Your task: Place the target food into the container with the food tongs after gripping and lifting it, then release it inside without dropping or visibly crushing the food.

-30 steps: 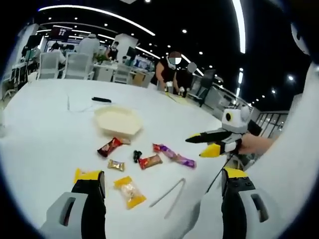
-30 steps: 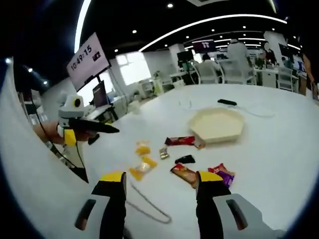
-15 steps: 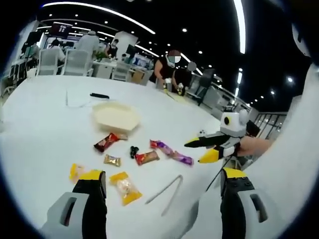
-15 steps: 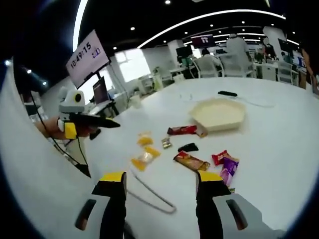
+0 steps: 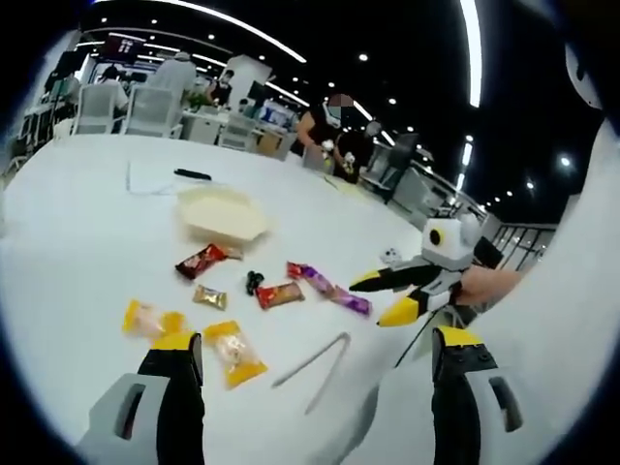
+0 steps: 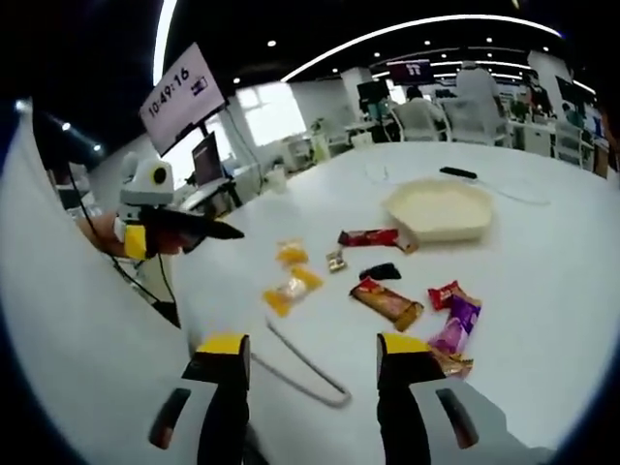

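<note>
Both cameras hang above the near edge of a white table (image 5: 68, 242), looking down across it — the left gripper view from the left, the right gripper view from the right. Shared: the cream tray (image 5: 223, 213) (image 6: 441, 206), scattered snack packets, metal tongs (image 5: 315, 363) (image 6: 305, 366).

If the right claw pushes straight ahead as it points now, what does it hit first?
Probably the thin metal food tongs lying on the white table just ahead of the right claw; depth is uncertain. Beyond them lies the brown-orange snack wrapper.
</note>
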`<state>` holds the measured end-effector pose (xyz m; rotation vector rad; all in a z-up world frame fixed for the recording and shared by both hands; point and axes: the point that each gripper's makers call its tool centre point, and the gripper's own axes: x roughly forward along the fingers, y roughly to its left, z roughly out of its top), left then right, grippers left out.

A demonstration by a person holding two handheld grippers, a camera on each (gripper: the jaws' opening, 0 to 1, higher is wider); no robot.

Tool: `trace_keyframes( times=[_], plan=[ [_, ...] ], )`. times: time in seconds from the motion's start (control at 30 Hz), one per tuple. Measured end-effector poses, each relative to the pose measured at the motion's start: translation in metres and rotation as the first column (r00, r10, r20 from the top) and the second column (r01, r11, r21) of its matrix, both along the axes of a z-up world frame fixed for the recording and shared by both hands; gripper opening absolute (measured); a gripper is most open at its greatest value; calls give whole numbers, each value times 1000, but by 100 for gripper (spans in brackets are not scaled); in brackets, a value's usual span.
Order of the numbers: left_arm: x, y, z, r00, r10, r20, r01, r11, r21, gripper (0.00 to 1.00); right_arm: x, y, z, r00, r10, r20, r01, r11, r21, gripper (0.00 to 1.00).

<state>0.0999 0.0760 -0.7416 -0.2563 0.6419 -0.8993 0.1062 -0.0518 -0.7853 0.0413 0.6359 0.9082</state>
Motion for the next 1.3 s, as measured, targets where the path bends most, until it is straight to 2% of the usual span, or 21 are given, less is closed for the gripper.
trace_keyframes(
  times=[0.07, 0.47, 0.67, 0.77, 1.0, 1.03, 1.1, 1.17, 1.3],
  plan=[
    [0, 0, -1, 1000, 2, -2, -2, 1000, 0, 99, -1, 1, -3, 999, 29, 17, -29, 999, -25, 52],
    [4, 2, -8, 1000, 13, -7, -13, 1000, 14, 99, -9, 9, -22, 990, 139, 14, -137, 985, -108, 51],
    [4, 4, -8, 1000, 18, -5, -18, 1000, 14, 99, -10, 10, -26, 989, 146, 11, -144, 984, -107, 48],
    [2, 5, -11, 1000, 16, -6, -16, 1000, 20, 99, -10, 11, -28, 989, 150, 3, -149, 984, -101, 44],
    [1, 6, -12, 1000, 19, -6, -19, 1000, 24, 99, -13, 16, -36, 984, 179, -4, -179, 977, -114, 43],
    [1, 6, -12, 1000, 19, -6, -19, 1000, 25, 99, -14, 16, -38, 982, 187, -7, -187, 975, -122, 43],
    [2, 6, -13, 1000, 20, -7, -19, 999, 27, 99, -17, 14, -45, 968, 250, 14, -243, 949, -200, 43],
    [2, 6, -14, 1000, 19, -7, -19, 999, 31, 99, -22, 14, -50, 957, 290, 10, -280, 930, -237, 43],
    [1, 6, -16, 1000, 18, -8, -18, 999, 38, 99, -27, 17, -57, 945, 328, 5, -314, 911, -268, 43]
  ],
)
